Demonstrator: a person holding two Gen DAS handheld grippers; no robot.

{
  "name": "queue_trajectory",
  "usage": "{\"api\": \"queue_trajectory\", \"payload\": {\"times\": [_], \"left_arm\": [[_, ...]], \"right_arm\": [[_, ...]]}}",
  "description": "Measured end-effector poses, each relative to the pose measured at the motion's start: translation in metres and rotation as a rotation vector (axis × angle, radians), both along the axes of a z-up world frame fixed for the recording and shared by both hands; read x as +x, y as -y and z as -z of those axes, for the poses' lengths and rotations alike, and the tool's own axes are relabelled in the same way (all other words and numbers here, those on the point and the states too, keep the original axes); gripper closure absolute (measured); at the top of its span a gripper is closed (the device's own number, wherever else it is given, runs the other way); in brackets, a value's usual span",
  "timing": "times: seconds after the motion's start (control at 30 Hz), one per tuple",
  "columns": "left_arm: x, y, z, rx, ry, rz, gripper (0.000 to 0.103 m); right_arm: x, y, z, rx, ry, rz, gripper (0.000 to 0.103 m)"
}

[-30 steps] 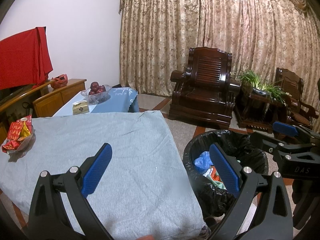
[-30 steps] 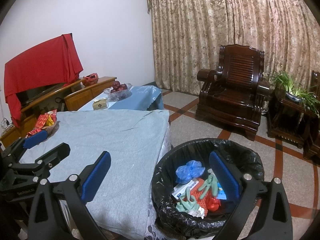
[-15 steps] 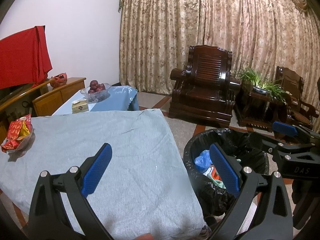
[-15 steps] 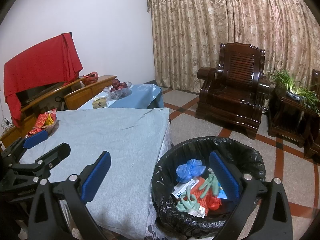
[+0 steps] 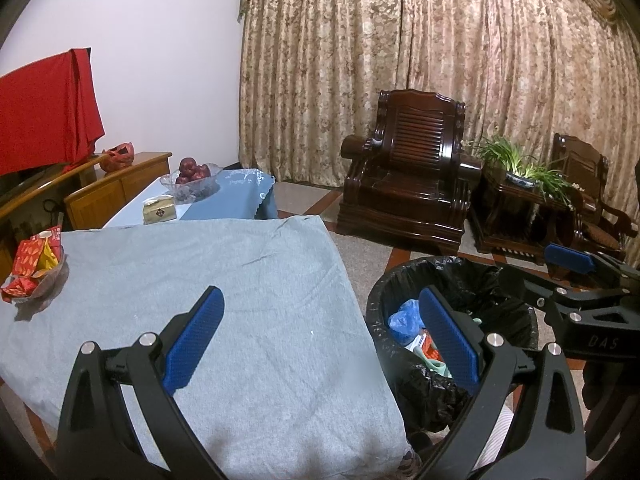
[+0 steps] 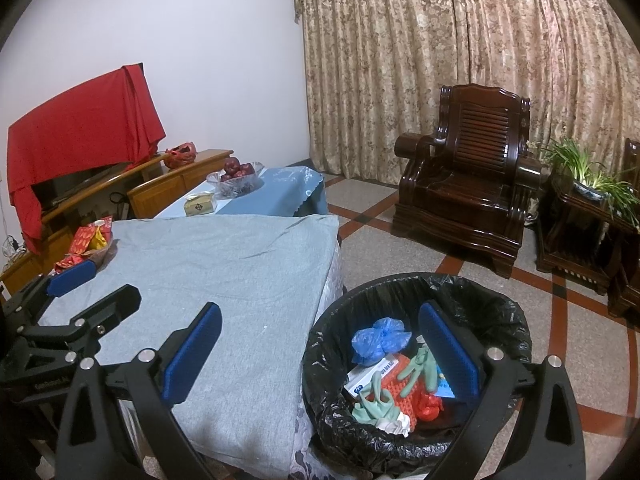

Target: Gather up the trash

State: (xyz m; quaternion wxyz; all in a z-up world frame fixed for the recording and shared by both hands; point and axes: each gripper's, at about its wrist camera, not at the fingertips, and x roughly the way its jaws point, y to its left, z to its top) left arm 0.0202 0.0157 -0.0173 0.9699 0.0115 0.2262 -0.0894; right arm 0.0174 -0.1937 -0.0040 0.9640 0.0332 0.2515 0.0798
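Note:
A bin with a black liner (image 6: 416,284) stands on the floor by the right edge of a table under a grey cloth (image 6: 224,280). Inside it lie a blue bag (image 6: 380,338), green gloves (image 6: 416,364), a white box and red scraps. My right gripper (image 6: 320,328) is open and empty, above the gap between table and bin. My left gripper (image 5: 320,320) is open and empty too, over the table's right edge, with the bin (image 5: 452,276) to its right. A bowl of red and yellow snack packets (image 5: 34,264) sits at the table's left side.
Behind the grey table stands a blue-covered low table (image 5: 236,196) with a fruit bowl (image 5: 190,178) and a small box (image 5: 158,210). A dark wooden armchair (image 5: 416,168), a plant stand (image 5: 520,184) and curtains fill the back. A wooden cabinet (image 6: 176,188) lines the left wall.
Both views have shifted only slightly: the scene sits a little lower in frame, as if both grippers rose or tilted up a bit. Both stay open and empty.

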Motion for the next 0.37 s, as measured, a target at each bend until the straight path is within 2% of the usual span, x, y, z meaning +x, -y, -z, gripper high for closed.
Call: {"api": "queue_trajectory", "payload": {"times": [0.37], "left_arm": [[0.0002, 0.0049, 0.0056, 0.001, -0.01, -0.005, 0.008]], "right_arm": [[-0.001, -0.0014, 0.0055, 0.0, -0.004, -0.001, 0.006]]}}
